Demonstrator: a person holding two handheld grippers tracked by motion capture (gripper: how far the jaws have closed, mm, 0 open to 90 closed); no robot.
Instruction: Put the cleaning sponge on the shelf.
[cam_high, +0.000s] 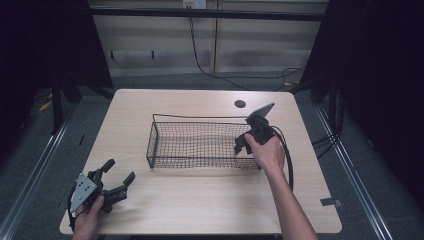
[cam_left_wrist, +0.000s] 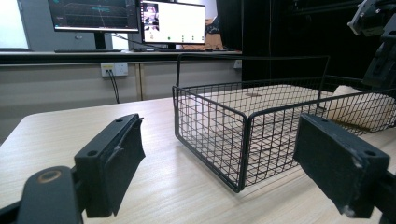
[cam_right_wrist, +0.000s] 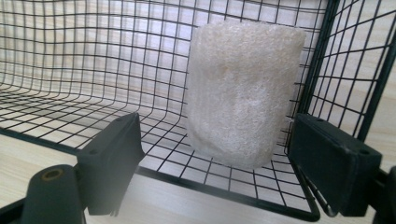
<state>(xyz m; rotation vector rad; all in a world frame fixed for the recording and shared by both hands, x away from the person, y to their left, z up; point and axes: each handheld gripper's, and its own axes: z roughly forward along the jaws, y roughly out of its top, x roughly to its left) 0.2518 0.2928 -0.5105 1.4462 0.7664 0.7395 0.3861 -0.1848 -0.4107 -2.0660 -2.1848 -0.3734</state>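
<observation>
Item: white foam roll, standing upright inside the black wire basket, in its right-end corner at about 3 o'clock on the tabletop. Long axis is running vertical.

Right tongs: jaws are gaping wide and gripping nothing, poised at the basket's right end. In the right gripper view the roll is sitting straight ahead at 12 o'clock, between the lines of the two jaws, close in.

Left tongs: jaws are spread wide and empty, resting at about 8 o'clock on the tabletop, well apart from the basket.

Judgement: the right hand is lying far nearer; a straight advance and squeeze looks likeliest.
</observation>
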